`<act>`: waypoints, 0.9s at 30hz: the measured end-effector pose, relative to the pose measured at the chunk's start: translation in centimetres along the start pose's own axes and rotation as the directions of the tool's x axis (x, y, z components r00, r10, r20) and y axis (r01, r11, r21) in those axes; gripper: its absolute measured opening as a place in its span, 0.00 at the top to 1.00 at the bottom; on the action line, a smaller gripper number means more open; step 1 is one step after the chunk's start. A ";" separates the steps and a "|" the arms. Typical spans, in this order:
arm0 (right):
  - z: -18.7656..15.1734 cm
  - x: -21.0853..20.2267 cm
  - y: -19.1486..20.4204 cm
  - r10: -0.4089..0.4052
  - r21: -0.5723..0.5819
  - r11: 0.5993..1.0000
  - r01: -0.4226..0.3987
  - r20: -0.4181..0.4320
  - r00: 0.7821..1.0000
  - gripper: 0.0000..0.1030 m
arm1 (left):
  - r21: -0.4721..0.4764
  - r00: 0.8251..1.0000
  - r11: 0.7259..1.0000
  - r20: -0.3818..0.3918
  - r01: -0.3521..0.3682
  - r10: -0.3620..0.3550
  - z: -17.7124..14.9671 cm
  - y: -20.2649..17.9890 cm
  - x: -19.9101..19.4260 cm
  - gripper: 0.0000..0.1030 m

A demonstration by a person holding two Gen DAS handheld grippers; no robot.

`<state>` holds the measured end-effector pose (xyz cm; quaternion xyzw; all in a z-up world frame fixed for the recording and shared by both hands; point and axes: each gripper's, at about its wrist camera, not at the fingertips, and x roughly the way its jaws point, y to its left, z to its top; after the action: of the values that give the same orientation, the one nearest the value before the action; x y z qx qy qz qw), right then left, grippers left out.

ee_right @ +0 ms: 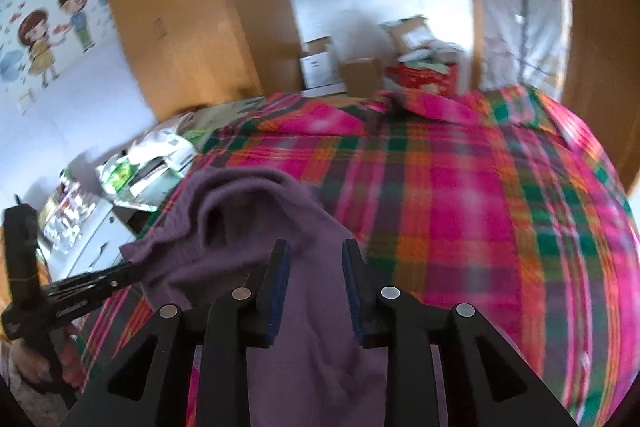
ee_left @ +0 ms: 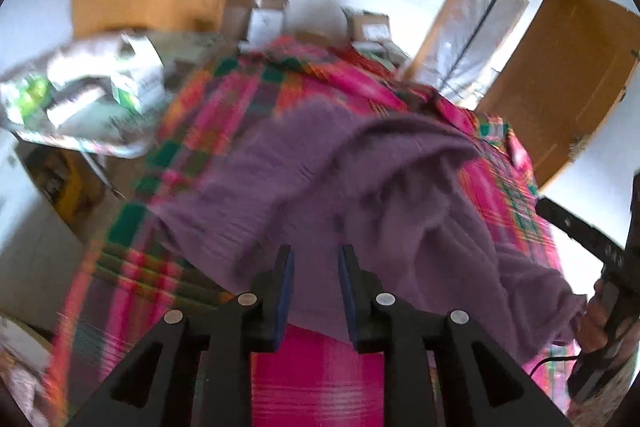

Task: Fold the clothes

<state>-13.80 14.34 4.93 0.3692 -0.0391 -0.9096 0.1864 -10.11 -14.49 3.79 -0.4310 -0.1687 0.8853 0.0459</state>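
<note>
One purple knit garment lies rumpled on a pink, green and orange plaid bed cover. Left tool: jaws parted with a moderate gap, fabric lying between and beyond them; the right wrist view shows its tip at the garment's left edge, though blur leaves it unclear whether cloth is gripped there. Right tool: jaws likewise parted, poised over the garment's near portion. Beyond the bed stand cardboard boxes, a wooden wardrobe and a wall with cartoon decals. Packaged goods are heaped at the left.
</note>
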 end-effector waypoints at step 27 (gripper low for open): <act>-13.2 -7.2 -13.3 -0.037 0.415 0.910 0.025 0.022 0.999 0.44 | -0.218 0.994 0.974 -0.096 -0.065 0.045 -1.0 3.0 2.3 0.61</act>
<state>-4.08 30.18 -2.70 0.3876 -0.2279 -0.8888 0.0888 -10.61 -16.47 0.47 -0.4777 -0.2517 0.8415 -0.0193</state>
